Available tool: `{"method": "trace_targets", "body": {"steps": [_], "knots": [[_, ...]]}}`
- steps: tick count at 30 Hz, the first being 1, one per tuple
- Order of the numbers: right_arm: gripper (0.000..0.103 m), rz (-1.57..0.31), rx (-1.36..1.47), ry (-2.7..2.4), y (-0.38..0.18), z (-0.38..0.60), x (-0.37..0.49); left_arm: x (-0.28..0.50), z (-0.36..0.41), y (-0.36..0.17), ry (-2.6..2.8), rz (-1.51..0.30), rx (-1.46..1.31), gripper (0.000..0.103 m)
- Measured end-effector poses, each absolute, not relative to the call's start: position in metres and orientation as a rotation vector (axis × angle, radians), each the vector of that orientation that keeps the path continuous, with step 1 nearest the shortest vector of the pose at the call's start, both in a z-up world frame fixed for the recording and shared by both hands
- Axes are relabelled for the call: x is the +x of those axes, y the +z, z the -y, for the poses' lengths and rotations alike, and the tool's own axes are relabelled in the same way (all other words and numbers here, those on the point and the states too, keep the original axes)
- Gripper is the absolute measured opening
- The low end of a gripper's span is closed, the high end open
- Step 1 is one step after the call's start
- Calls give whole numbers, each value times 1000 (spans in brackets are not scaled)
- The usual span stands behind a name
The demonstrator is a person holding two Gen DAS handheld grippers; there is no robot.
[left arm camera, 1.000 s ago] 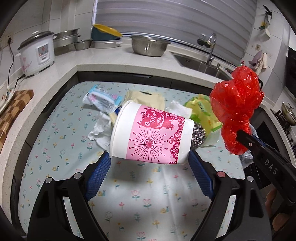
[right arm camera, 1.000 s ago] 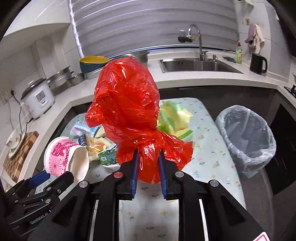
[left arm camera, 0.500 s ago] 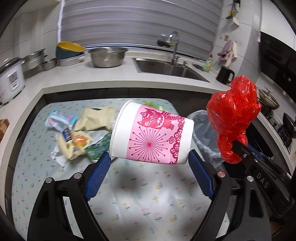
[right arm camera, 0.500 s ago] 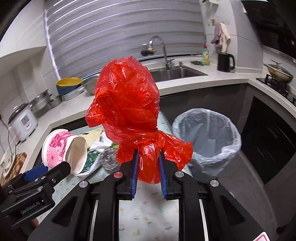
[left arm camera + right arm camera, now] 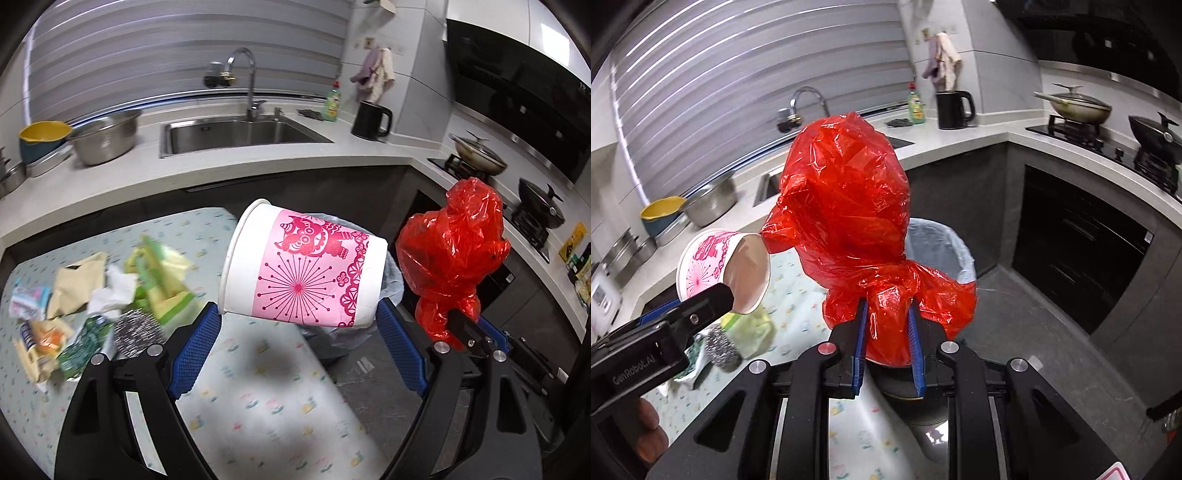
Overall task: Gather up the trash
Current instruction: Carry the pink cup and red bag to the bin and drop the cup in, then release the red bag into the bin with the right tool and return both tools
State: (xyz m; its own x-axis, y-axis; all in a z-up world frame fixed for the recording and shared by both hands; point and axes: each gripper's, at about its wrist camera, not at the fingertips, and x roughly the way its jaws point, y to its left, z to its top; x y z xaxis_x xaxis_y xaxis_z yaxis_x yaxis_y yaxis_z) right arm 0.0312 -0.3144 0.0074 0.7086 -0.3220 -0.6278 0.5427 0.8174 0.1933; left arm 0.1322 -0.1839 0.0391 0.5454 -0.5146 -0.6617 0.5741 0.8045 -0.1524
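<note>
Two grippers up by the trash bin [image 5: 945,243], left gripper [image 5: 299,321] clamping a paper cup [image 5: 303,266] sideways, right gripper [image 5: 886,325] pinching a red plastic bag [image 5: 849,206] just over the bin

Black grippers, blue ribbed fingers [image 5: 194,354], silver screws.

even, bright indoor light – no hard shadows, only a soft dark patch on the tablecloth [image 5: 266,373] at lower centre. fisheye bending curves the counter [image 5: 229,162] and blackens the frame corners. trash pile [image 5: 96,295] at left is motion-blurred; glare glints on the red bag [image 5: 846,206] – centre stays sharp.
</note>
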Motion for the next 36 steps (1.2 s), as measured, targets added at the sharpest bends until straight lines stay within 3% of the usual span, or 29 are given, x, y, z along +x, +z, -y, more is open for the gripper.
{"method": "trace_targets", "body": {"steps": [16, 31, 34, 36], "knots": [[19, -642, 432, -582, -26, 369, 57, 200, 271, -5, -731, -822, 120, 82], [21, -655, 405, -534, -30, 365, 111, 229, 230, -11, -606, -826, 61, 87], [27, -652, 407, -511, -30, 364, 125, 231, 221, -9, -580, -805, 70, 88], [44, -647, 408, -491, -32, 366, 135, 232, 215, -7, -565, -796, 70, 87]]}}
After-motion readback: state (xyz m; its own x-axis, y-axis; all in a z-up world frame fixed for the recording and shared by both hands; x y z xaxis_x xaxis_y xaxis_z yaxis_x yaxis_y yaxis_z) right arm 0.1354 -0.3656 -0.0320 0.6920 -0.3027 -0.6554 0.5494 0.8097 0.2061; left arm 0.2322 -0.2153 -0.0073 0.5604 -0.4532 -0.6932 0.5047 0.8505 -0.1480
